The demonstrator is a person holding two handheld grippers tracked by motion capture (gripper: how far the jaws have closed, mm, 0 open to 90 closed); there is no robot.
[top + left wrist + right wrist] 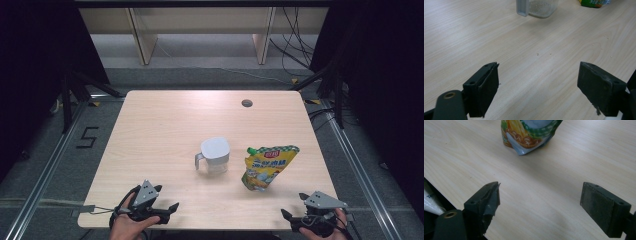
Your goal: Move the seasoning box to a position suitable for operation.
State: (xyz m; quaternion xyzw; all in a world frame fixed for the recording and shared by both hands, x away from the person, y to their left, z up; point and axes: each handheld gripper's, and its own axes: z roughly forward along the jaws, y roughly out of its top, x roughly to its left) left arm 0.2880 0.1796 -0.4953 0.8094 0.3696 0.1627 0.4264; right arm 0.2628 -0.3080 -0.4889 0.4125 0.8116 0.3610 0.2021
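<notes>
A small clear jug (214, 156) with a white lid and a side handle stands near the middle of the wooden table (165, 120). To its right a yellow spouted pouch (267, 167) with a green cap leans upright. My left gripper (166, 198) rests open at the table's front left edge, held by a hand. My right gripper (293, 205) sits open at the front right edge. In the left gripper view the gripper (537, 82) has bare wood between its jaws, with the jug (541, 7) far ahead. In the right gripper view the gripper (540, 202) faces the pouch (529, 135), well short of it.
A round cable hole (246, 103) sits near the table's far right. A few crumbs (537, 53) lie on the wood ahead of the left gripper. Black curtains stand at both sides, with floor rails and cables around the table.
</notes>
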